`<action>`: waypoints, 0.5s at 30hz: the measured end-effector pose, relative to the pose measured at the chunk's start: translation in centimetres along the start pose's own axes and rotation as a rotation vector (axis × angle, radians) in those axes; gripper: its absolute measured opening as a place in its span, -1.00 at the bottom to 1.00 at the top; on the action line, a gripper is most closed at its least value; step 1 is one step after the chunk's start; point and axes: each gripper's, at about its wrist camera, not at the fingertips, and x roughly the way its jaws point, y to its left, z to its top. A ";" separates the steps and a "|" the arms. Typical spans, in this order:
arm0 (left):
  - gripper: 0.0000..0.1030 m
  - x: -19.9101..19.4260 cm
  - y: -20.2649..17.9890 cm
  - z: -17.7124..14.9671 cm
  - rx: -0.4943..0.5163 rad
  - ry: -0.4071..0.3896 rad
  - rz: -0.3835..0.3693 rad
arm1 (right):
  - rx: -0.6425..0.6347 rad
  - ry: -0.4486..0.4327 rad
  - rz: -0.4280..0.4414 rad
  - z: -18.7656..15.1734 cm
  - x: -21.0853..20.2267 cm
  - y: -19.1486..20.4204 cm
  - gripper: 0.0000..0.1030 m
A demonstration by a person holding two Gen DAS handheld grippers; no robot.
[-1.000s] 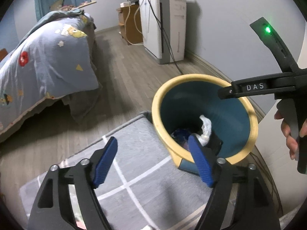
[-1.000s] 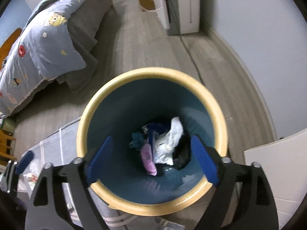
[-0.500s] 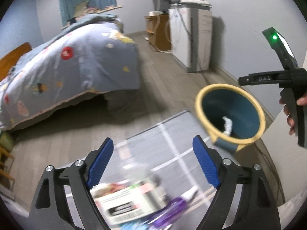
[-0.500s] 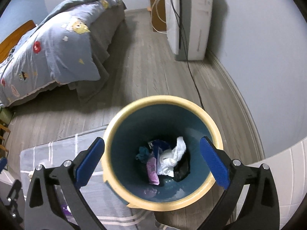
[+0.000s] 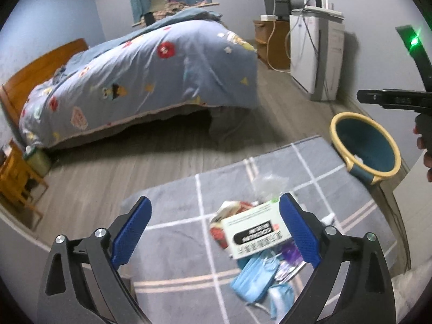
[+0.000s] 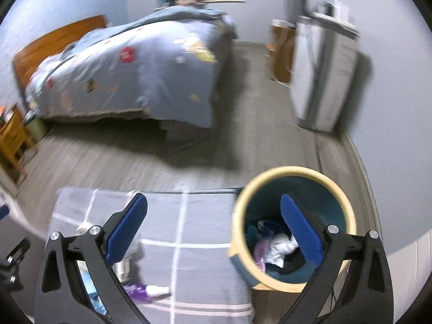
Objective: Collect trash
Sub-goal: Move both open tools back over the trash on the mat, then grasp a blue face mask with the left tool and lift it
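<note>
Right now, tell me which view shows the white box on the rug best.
Left wrist view: the white box lies unobstructed atop the litter, label visible. In the right wrist view only a blurred sliver shows behind the right tool's finger.

You've got one bin [image 5: 351, 128], one rug [image 5: 172, 210], one bed [image 5: 151, 75], one white box [image 5: 253, 229], two blue masks [image 5: 253, 278], one purple tube [image 6: 140, 289].

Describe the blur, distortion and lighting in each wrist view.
Left wrist: fisheye bends the floor and walls; the bed is fairly sharp, the white box on the rug slightly smeared; a green light flares at top right. Right wrist: heavy motion blur; the bin rim soft; dim, bluish room light.
</note>
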 end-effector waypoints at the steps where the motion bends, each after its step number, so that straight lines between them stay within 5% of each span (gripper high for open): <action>1: 0.84 0.2 0.3 -0.6 0.002 0.006 -0.003 | -0.018 0.010 0.027 -0.1 0.1 0.9 0.89; 15: 0.79 7.2 0.1 -8.2 0.018 0.289 -0.120 | -0.201 0.192 0.101 -2.8 4.4 9.4 0.89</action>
